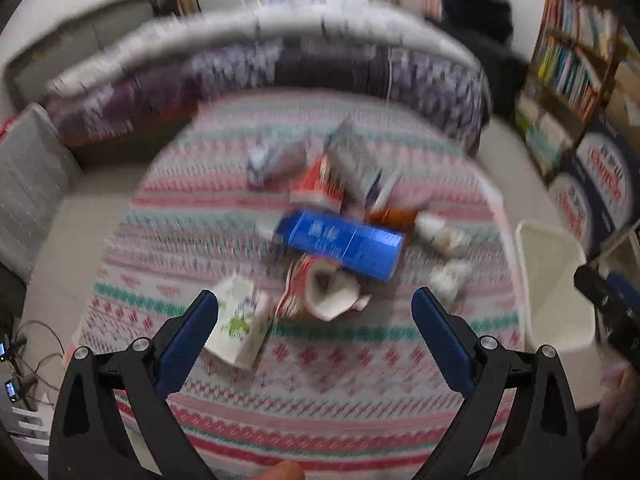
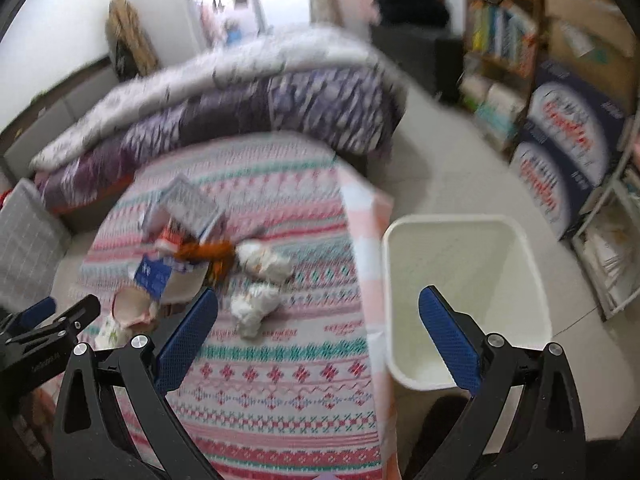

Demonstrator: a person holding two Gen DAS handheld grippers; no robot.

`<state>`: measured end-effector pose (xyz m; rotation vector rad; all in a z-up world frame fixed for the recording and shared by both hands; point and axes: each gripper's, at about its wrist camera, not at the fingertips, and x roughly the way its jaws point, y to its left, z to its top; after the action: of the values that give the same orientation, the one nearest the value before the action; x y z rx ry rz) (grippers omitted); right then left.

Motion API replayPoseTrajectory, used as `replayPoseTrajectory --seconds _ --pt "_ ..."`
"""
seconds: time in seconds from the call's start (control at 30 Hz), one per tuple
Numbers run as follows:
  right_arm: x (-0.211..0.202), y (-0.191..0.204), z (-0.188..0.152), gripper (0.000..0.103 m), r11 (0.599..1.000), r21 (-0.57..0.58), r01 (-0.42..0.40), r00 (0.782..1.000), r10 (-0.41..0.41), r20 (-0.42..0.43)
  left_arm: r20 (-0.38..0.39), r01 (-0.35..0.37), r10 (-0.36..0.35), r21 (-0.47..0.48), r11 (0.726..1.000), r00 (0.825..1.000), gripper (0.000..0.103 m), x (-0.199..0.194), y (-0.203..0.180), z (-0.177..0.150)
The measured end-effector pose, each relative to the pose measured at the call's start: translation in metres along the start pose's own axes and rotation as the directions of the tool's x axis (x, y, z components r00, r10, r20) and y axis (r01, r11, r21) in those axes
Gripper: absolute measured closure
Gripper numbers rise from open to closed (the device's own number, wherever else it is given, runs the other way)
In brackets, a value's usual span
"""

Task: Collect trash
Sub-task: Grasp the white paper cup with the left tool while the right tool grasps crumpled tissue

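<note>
On the patterned bed (image 1: 320, 400), light crushable cartons (image 1: 344, 240) lie ahead of the wide-open, empty left gripper (image 1: 316, 312), best pinched across flat sides; the right gripper (image 2: 320, 312) also gapes empty, bin (image 2: 532, 264) just beyond it.

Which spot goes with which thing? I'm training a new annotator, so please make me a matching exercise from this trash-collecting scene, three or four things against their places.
Things:
1. long blue cardboard box
2. white plastic waste bin
3. crumpled white paper wad
4. folded purple patterned quilt

Places:
A. on the floor beside the bed's right edge
B. piled at the far end of the bed
C. in the middle of the trash pile on the striped bedspread
D. lying at the trash pile's near right edge, closest to the bin

Pairs: 1-C, 2-A, 3-D, 4-B
</note>
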<state>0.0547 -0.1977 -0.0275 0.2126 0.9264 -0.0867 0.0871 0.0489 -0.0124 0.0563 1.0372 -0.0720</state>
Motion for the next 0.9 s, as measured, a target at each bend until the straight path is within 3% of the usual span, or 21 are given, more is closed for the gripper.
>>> replayPoseTrajectory --seconds 0.07,0.17,0.33,0.4,0.53,0.67,0.77,0.9 --pt "0.019 -0.001 0.003 0.007 0.999 0.006 -0.033 0.994 0.033 -0.103 -0.096 -0.002 0.002 0.003 1.000 0.995 0.008 0.020 0.017 0.005" --pt "0.044 -0.001 0.004 0.007 0.997 0.042 -0.067 0.971 0.075 -0.229 -0.176 -0.012 0.015 0.016 1.000 0.984 0.008 0.042 0.034 0.007" --pt "0.082 0.001 -0.001 0.007 0.982 0.158 -0.101 0.926 0.151 -0.347 -0.297 -0.005 0.029 0.080 0.997 0.954 0.008 0.076 0.055 0.010" --pt "0.094 0.002 -0.003 0.007 0.972 0.209 -0.104 0.917 0.176 -0.359 -0.326 -0.018 0.054 0.112 0.994 0.944 0.008 0.088 0.061 0.009" --pt "0.119 0.005 -0.009 0.007 0.959 0.269 -0.094 0.902 0.196 -0.384 -0.402 0.026 0.022 0.113 0.993 0.915 0.008 0.107 0.066 0.003" --pt "0.138 0.006 -0.015 0.007 0.947 0.313 -0.070 0.891 0.200 -0.407 -0.423 0.045 0.041 0.191 0.981 0.905 0.008 0.115 0.061 -0.006" --pt "0.144 0.010 -0.012 0.006 0.945 0.323 -0.058 0.898 0.191 -0.398 -0.456 0.033 0.066 0.206 0.978 0.887 0.008 0.127 0.063 -0.013" --pt "0.147 0.024 -0.010 0.009 0.955 0.289 -0.066 0.905 0.180 -0.387 -0.463 0.032 0.066 0.201 0.979 0.884 0.009 0.135 0.070 -0.017"
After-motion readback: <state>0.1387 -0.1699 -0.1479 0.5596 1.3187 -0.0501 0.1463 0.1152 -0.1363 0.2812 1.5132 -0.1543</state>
